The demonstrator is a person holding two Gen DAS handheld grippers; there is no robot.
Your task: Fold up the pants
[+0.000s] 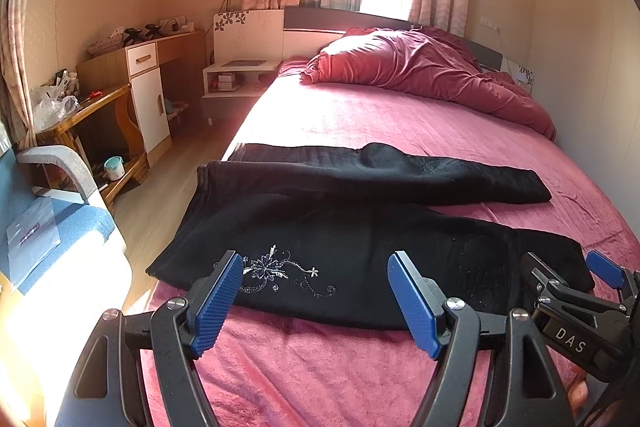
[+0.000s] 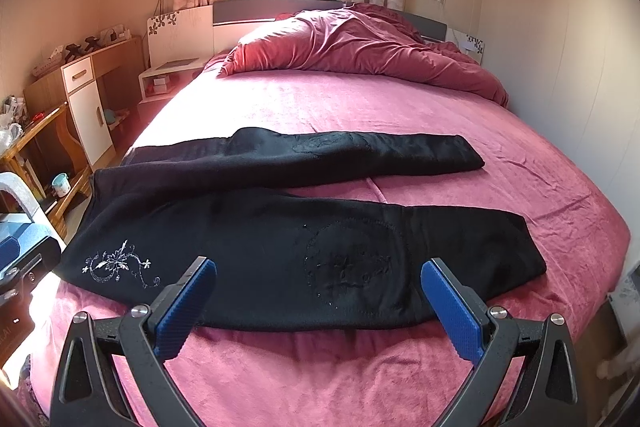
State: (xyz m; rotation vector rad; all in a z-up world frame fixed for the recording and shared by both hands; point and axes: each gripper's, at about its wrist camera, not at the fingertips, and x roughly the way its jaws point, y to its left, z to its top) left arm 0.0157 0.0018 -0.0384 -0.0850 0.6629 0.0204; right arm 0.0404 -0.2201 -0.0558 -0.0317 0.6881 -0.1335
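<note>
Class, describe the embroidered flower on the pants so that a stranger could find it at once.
Start at the bed with the pink sheet, then find the black pants spread across its near end. On the near leg, close to the waistband, sits a silvery stitched flower with curling tendrils, the only bright mark on the dark cloth.

black pants (image 2: 280,235), silver flower embroidery (image 2: 120,263); magenta bedsheet (image 2: 360,107)

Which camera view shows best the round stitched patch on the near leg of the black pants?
The right wrist view: the round stitched patch lies centred between the open pads, its outline clear. In the left wrist view the same spot is dark and near the edge, so the patch is barely visible.
</note>
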